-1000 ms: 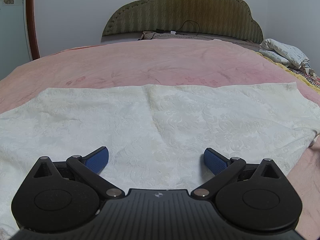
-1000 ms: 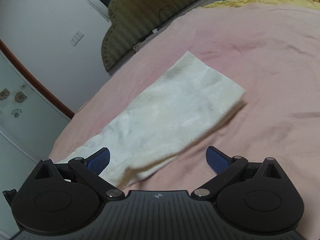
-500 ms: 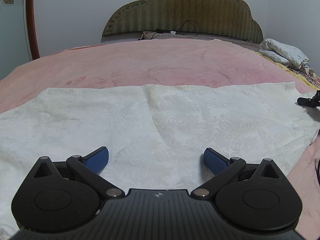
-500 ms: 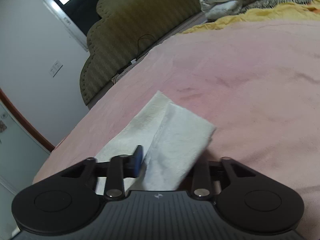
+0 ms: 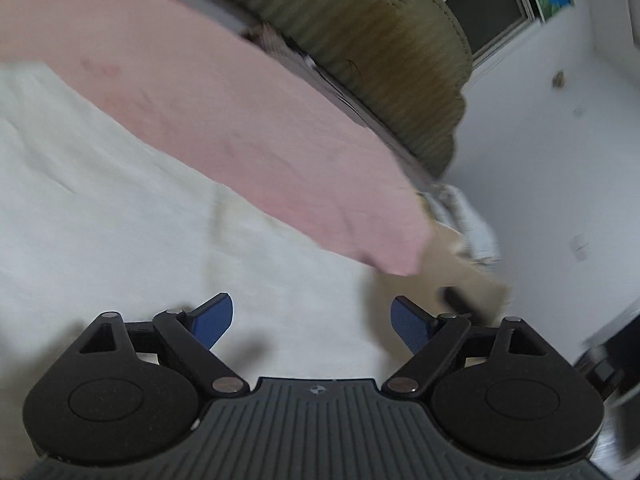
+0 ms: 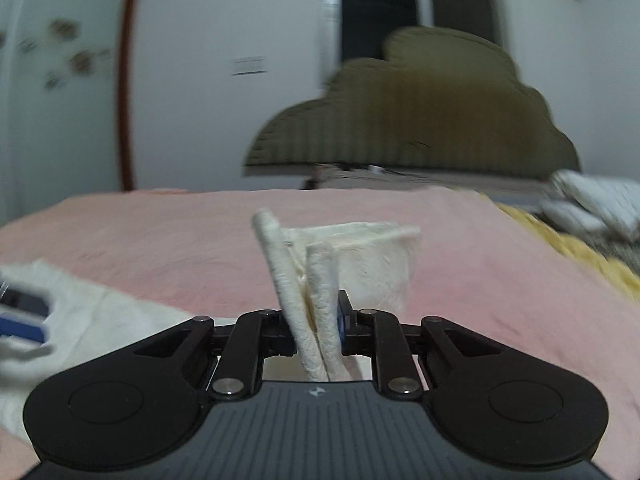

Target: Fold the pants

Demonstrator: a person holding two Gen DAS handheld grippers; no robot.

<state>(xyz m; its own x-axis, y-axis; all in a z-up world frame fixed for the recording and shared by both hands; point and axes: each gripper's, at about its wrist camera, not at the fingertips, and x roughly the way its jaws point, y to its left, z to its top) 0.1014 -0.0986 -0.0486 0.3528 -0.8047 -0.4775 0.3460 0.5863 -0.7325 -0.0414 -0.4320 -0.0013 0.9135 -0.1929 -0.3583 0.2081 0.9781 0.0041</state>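
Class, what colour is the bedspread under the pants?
Pink; the bedspread shows best in the right wrist view, beneath the cream pants.

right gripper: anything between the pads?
Yes. Right wrist view: right gripper has just closed on the cream pants; bunched hem layers fill the gap between its fingers.

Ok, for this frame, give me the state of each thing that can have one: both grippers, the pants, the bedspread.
right gripper: shut on the pants, jaws have just been closing.
left gripper: open, nothing pinched; jaws have just narrowed slightly.
pants: cream; one end bunched and lifted in the right gripper, the rest flat on the bed.
bedspread: pink, spread flat under the pants.
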